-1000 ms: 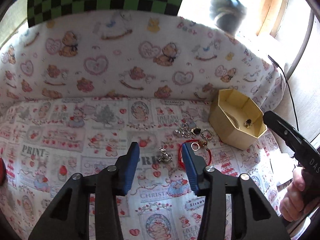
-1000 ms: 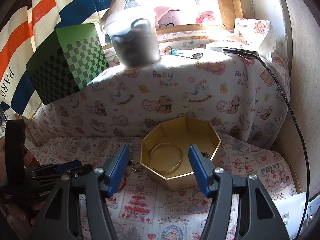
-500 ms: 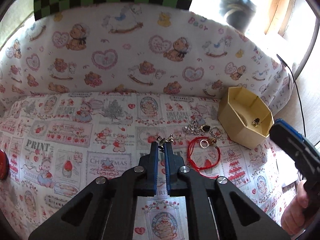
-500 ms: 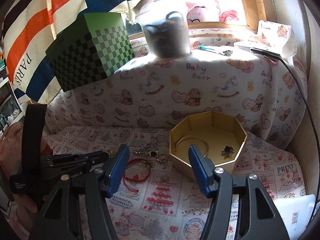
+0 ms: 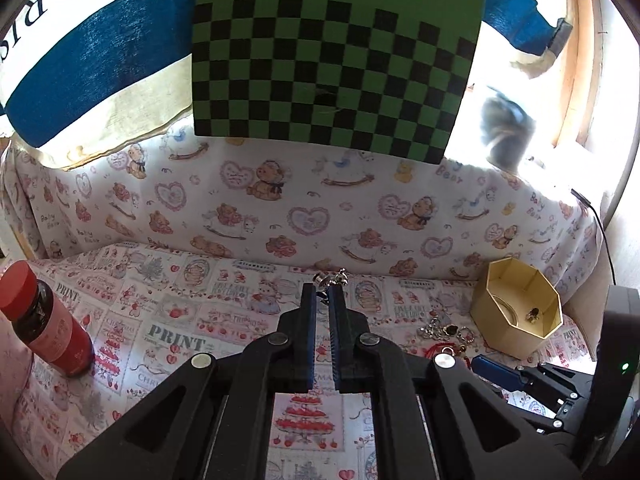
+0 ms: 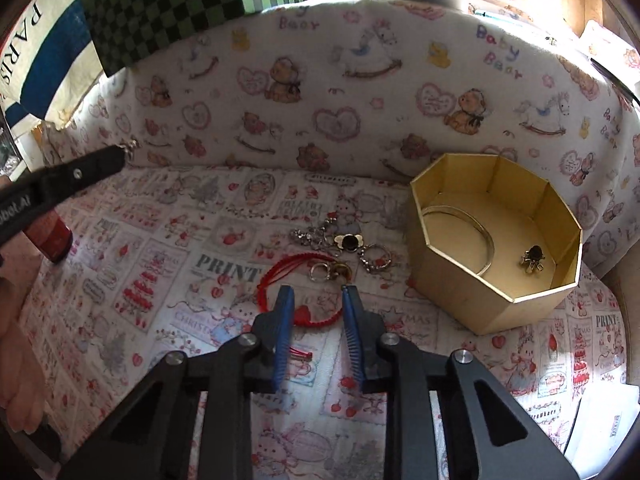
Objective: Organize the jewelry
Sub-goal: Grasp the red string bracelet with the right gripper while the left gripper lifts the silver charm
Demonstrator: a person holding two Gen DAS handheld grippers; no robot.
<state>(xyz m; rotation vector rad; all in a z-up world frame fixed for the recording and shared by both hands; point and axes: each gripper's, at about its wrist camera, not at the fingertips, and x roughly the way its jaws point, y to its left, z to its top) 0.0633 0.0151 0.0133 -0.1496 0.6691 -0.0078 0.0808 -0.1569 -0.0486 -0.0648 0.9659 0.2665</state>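
My left gripper [image 5: 323, 289] is shut on a small silver charm [image 5: 331, 278], held above the printed cloth; it also shows at the left of the right wrist view [image 6: 120, 156]. My right gripper [image 6: 316, 294] is open, low over a red cord bracelet [image 6: 296, 280]. Just beyond it lie small rings [image 6: 328, 270], a black-stone flower piece [image 6: 350, 241] and a silver chain [image 6: 310, 236]. An octagonal gold box [image 6: 496, 280] stands to the right, holding a gold bangle [image 6: 486, 236] and a dark brooch [image 6: 532, 258]. The box also shows in the left wrist view [image 5: 516, 336].
A red-capped bottle [image 5: 48, 320] stands at the left on the cloth. A bear-print cloth wall [image 6: 340, 100] backs the area, with a green checkered box [image 5: 332, 68] on top. A grey pot [image 5: 506, 132] sits by the bright window.
My left gripper closed on the silver charm and lifted it up and away from the cloth. My right gripper dropped down and forward over the red bracelet.
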